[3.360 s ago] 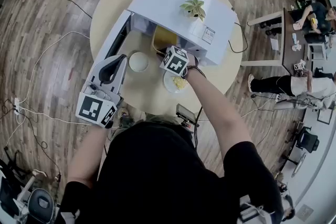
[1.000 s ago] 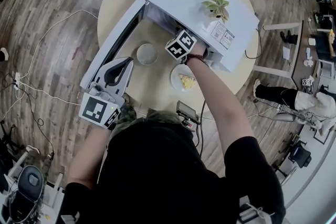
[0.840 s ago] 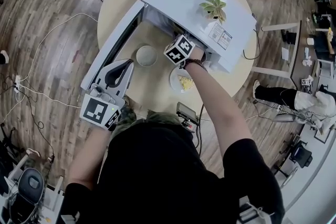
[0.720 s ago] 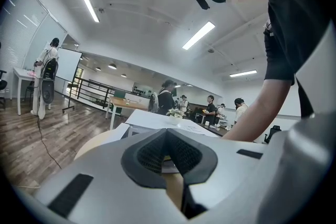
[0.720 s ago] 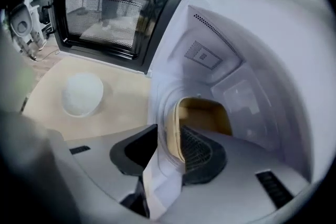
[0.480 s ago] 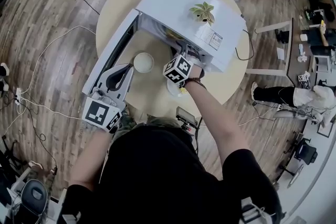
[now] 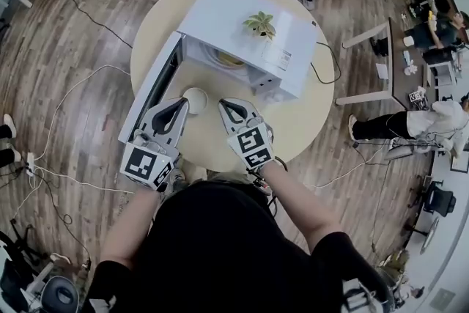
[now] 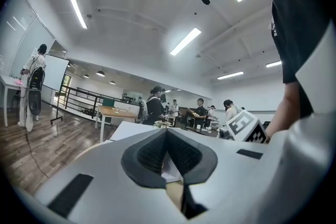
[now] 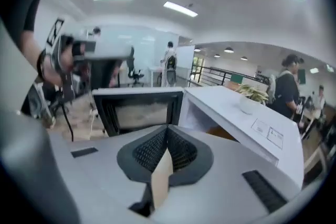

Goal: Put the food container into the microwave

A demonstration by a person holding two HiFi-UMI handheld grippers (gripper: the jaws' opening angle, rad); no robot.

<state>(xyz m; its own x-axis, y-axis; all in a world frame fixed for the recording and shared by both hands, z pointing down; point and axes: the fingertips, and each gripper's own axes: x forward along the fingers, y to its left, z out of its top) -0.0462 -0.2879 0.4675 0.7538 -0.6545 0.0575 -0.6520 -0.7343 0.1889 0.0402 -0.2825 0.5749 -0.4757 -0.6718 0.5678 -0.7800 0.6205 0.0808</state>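
Close by, the left gripper (image 7: 185, 104) holds its jaws pressed together and the right gripper (image 7: 222, 102) has just closed its jaws on nothing, while farther back the yellow food container (image 7: 226, 58) sits inside the open microwave (image 7: 234, 11).

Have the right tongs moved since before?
Yes. The right tongs pulled back out of the microwave toward the person, and just closed empty.
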